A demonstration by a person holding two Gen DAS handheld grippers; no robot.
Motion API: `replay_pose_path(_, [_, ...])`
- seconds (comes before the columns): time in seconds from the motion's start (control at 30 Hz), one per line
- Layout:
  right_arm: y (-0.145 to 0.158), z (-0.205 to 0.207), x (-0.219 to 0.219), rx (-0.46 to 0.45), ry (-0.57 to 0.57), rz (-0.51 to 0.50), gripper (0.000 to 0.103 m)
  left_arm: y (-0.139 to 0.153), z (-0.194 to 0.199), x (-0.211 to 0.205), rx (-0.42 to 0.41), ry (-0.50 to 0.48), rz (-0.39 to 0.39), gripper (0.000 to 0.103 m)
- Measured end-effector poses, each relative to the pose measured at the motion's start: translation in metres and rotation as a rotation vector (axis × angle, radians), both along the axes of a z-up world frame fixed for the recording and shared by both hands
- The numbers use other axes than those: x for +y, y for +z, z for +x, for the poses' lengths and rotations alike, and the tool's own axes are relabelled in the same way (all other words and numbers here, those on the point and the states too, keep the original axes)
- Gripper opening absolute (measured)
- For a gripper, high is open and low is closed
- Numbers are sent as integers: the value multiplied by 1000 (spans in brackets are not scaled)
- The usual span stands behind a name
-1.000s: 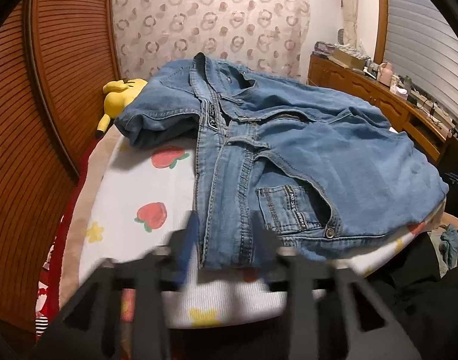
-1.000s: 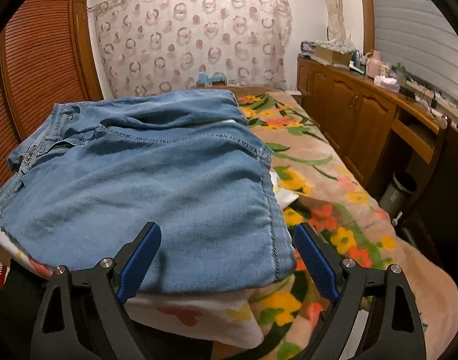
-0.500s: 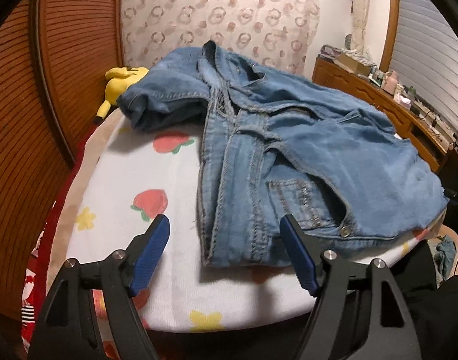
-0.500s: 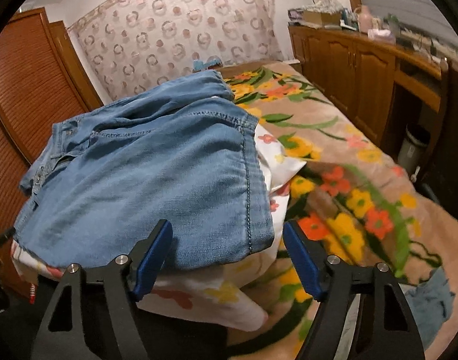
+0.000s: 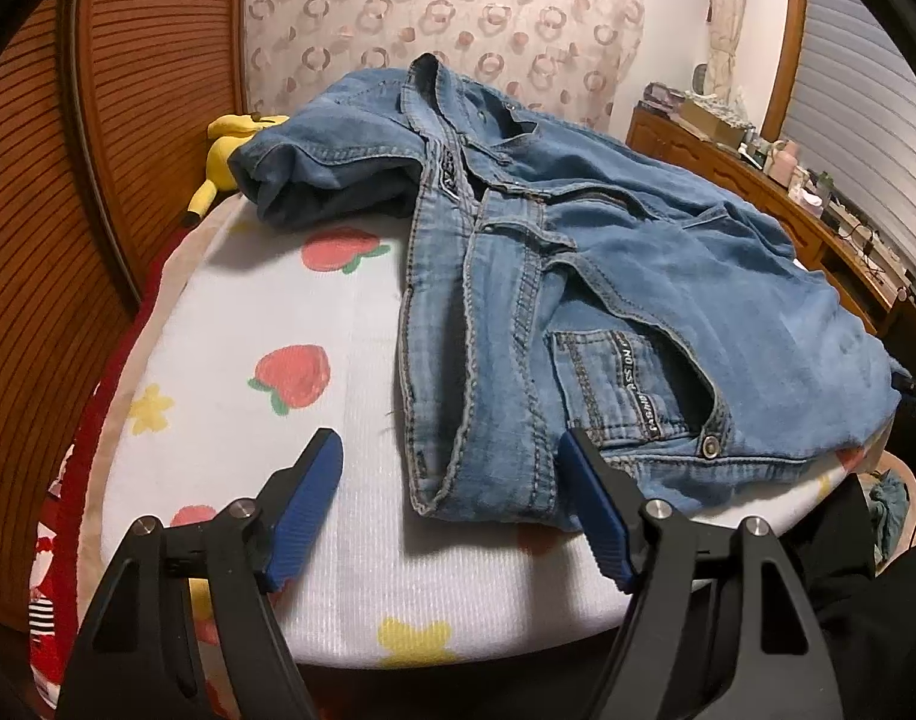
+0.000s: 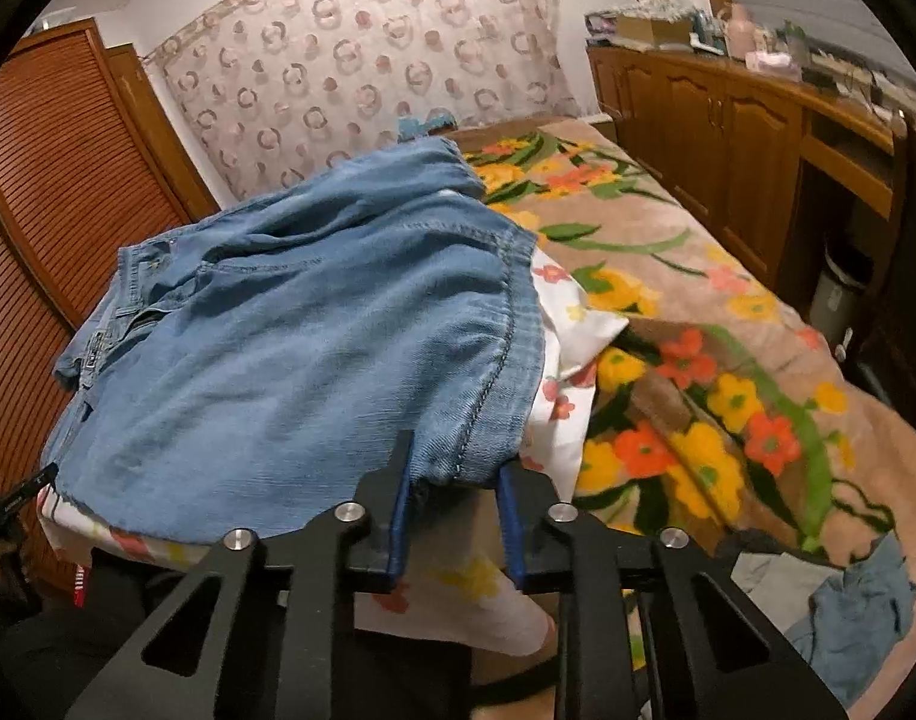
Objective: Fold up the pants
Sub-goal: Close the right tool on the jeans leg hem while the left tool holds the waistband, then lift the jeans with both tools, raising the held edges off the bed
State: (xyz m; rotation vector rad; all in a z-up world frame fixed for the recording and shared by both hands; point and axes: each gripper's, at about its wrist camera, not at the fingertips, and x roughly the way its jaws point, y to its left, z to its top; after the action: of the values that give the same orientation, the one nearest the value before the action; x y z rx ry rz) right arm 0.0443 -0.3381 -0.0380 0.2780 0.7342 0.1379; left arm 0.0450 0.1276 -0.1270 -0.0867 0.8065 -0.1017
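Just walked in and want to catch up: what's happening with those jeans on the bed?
A person is folding a pair of blue jeans lying on a strawberry-print sheet, with a gripper in each hand. The right gripper has just been closing, and its pads now pinch the near hem corner of the jeans. The left gripper is open, its jaws astride the waistband end, not yet gripping.

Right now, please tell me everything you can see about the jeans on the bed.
The jeans are light-blue washed denim with pale stitching, a waistband, belt loops, a front pocket with a metal rivet and a lettered tape. They lie rumpled, legs doubled over, on a white strawberry-print cloth covering a raised surface. The right gripper has just been closing, its pads on the near hem corner. The left gripper is open astride the waistband end.
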Motion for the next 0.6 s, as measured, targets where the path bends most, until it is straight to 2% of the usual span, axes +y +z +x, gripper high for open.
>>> replay_pose_path(0.03, [3,-1,1,-13,1,-10,15,0,-1,0,-2,-1,-3,73])
replay_pose_path(0.1, [10,-4,3,-43,1,-24,14,0,-2,0,-8,-13,-18,62])
replay_pose_path(0.23, [19,-12,5,-86,3,-33,14,0,-3,-3,-14,-31,-12,53])
replay_pose_path(0.43, [17,-18,9,-105,18,-51,11,2,-6,-2,-27,-39,-35,35])
replay_pose_path(0.53, [19,-19,7,-112,21,-37,11,8,-9,-2,-53,-24,-20,16])
replay_pose_path(0.6, [25,-20,6,-125,26,-38,11,15,-11,0,-71,-20,-15,15])
